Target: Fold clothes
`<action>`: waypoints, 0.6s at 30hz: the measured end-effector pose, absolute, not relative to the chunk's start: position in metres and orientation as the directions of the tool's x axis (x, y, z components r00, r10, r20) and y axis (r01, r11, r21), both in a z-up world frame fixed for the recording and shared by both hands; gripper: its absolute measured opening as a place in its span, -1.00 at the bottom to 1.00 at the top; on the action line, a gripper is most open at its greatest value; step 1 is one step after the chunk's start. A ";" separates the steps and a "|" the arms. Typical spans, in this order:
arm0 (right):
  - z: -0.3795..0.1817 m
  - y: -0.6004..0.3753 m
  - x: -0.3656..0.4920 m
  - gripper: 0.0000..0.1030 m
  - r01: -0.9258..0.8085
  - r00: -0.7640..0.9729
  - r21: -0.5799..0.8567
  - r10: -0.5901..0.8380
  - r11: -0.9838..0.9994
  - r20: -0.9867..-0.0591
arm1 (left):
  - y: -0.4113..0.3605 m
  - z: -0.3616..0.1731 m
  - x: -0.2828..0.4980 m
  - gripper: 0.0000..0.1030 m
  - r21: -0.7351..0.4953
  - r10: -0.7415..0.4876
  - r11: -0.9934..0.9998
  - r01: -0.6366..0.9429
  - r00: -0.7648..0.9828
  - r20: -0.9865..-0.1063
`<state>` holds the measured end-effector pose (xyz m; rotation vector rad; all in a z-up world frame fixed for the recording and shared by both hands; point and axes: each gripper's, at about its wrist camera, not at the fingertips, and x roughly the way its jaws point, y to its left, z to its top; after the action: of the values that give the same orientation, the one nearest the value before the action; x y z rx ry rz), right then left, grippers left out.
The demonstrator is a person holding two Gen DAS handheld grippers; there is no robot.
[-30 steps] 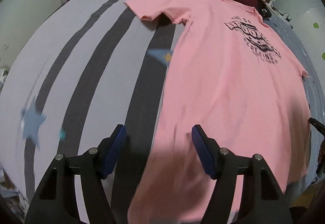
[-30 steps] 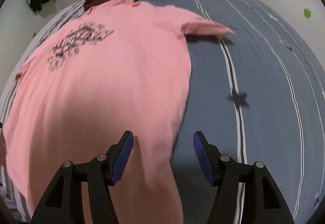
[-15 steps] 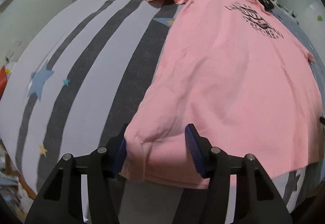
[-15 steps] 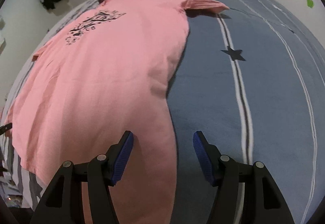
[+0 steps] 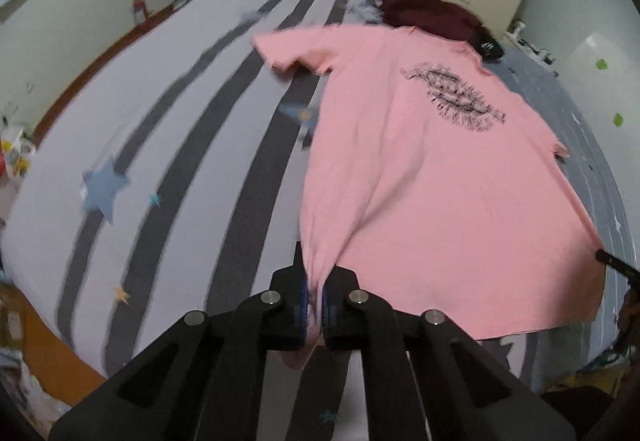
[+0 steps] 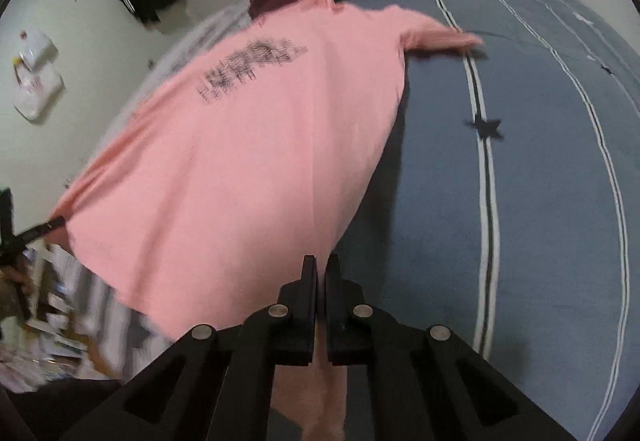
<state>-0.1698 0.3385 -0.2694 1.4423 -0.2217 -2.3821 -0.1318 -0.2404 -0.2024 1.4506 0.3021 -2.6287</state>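
A pink T-shirt (image 5: 432, 177) of soft, matte knit lies spread on the bed, filling the centre and right of the left wrist view, its black chest print (image 5: 454, 97) toward the upper right. Its lower hem corners are lifted off the cover. The left gripper (image 5: 314, 299), black and angular with blue ribbed pads, is clamped on the hem corner at the bottom centre of its frame; the cloth bunches into tight creases that fan up from the jaws, which have just been closing. The right gripper (image 6: 320, 281) is likewise pinched on the opposite hem corner at the bottom centre of the right wrist view, its jaws also having just closed, with pink fabric running between them and below.

The bed cover (image 5: 168, 145) is smooth cotton: pale with broad grey stripes and stars on one side, slate blue with thin white lines on the other (image 6: 540, 161). A crumpled maroon garment (image 5: 428, 13) lies beyond the collar, partly hidden by the shirt. Motion blur smears the print in the right wrist view, making it unreadable. The other gripper's tip shows only as a dark sliver at each frame's edge.
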 end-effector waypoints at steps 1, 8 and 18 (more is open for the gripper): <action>-0.264 0.343 -0.170 -0.94 0.205 -0.428 0.311 -0.371 -0.928 -0.824 | -0.244 -0.205 -0.134 -0.94 -0.108 -0.020 -0.971 0.213 -0.523 -0.852; -0.328 0.334 -0.154 -0.24 0.177 -0.285 0.173 -0.219 -0.969 -0.933 | -0.249 -0.310 -0.105 -0.68 0.099 -0.153 -0.968 0.232 -0.229 -0.961; -0.309 0.315 -0.126 -0.26 0.212 -0.375 0.094 -0.170 -0.973 -0.911 | -0.209 -0.295 -0.105 -0.52 0.089 -0.152 -0.978 0.187 -0.355 -0.922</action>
<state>-0.1260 0.3154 -0.3093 1.6032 0.0572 -2.4285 -0.1047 -0.2091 -0.2949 1.6480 0.0456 -2.4288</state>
